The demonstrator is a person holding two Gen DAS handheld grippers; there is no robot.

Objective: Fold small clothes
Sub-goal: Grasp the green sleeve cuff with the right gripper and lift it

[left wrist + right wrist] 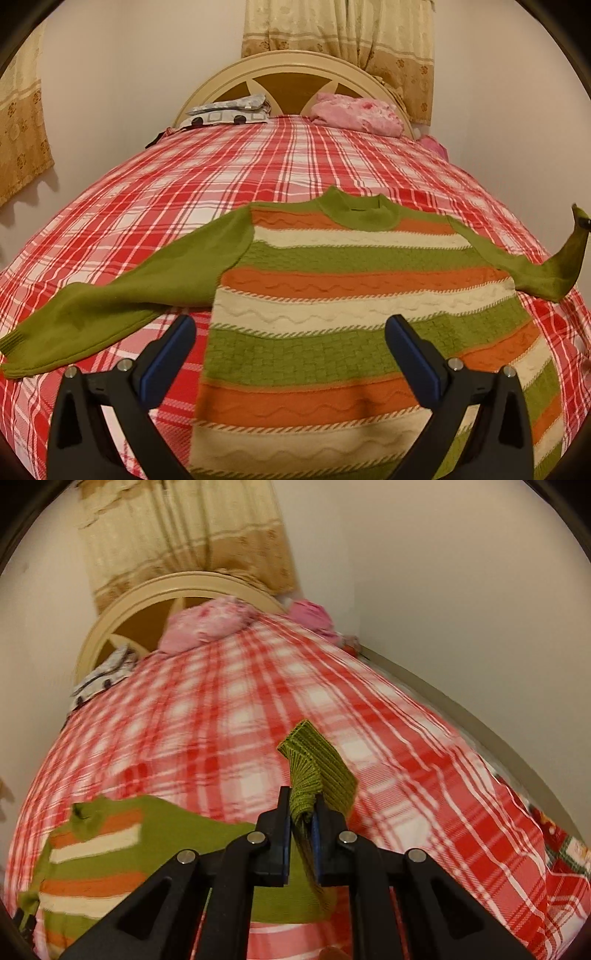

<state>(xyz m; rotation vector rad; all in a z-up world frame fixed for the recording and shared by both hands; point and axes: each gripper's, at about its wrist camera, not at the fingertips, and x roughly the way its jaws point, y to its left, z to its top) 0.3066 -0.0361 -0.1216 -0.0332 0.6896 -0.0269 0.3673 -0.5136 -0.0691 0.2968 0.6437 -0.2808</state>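
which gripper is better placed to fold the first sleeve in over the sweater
Right. The right gripper is already shut on the green sleeve cuff, lifted off the bed. The left gripper is open and empty above the sweater body.

Sweater [332, 295]: chunky knit, matt, rough cable and basket-weave texture in green, orange and cream bands; sleeves finer plain knit, ribbed cuff [314, 760] centre of the right wrist frame. Bedspread [221, 166]: thin woven cloth, red-white plaid, matt, smooth. Left claw [290, 334] and right claw [300, 834]: matt black plastic, blue rubbery pads, shiny metal pins. Headboard [288, 62], top centre: cream painted wood, slight sheen. Curtain [351, 29]: patterned cloth, faint sheen. Pink pillow [354, 110]: soft wrinkled cloth.
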